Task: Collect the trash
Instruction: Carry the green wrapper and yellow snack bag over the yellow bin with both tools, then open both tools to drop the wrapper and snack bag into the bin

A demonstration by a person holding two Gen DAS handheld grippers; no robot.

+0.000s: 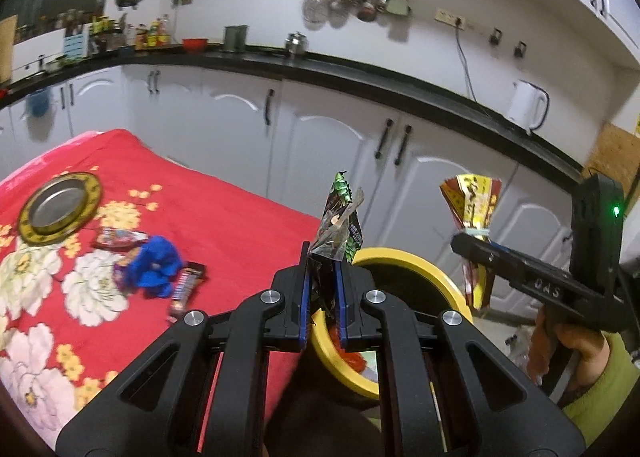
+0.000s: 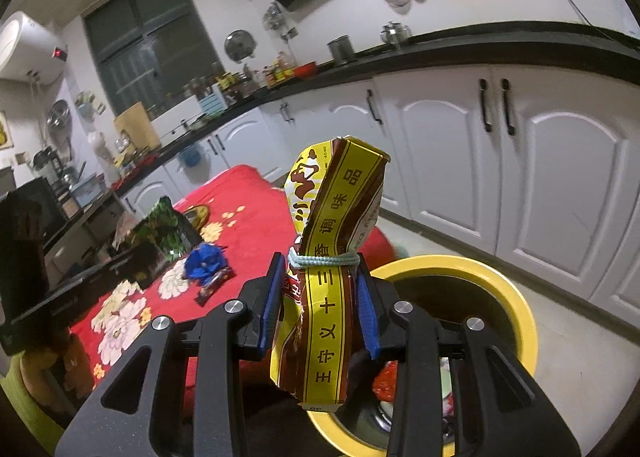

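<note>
Two grippers up over the yellow bin (image 1: 404, 261), each clamped on a piece of trash. Left gripper (image 1: 323, 297) squeezed nearly together on a crumpled green-and-black wrapper (image 1: 340, 225) — standing upright out of the blue pads (image 1: 303, 297), just above the bin's near rim. Right gripper (image 2: 318, 309) closed on a yellow-and-brown seasoning packet (image 2: 336, 257), cinched at the waist with a pale rubber band (image 2: 324, 260), bottom end hanging down into the bin mouth (image 2: 500, 281). More trash inside the bin, red and pale, too hidden to name. Left behind on the red flowered tablecloth (image 1: 224, 217): a blue crumpled wrapper (image 1: 158, 267), a dark snack bar wrapper (image 1: 185, 291) touching it toward the near edge, a reddish wrapper (image 1: 118, 237) behind — and a gold-rimmed metal plate (image 1: 60, 207) toward the far left corner.
</note>
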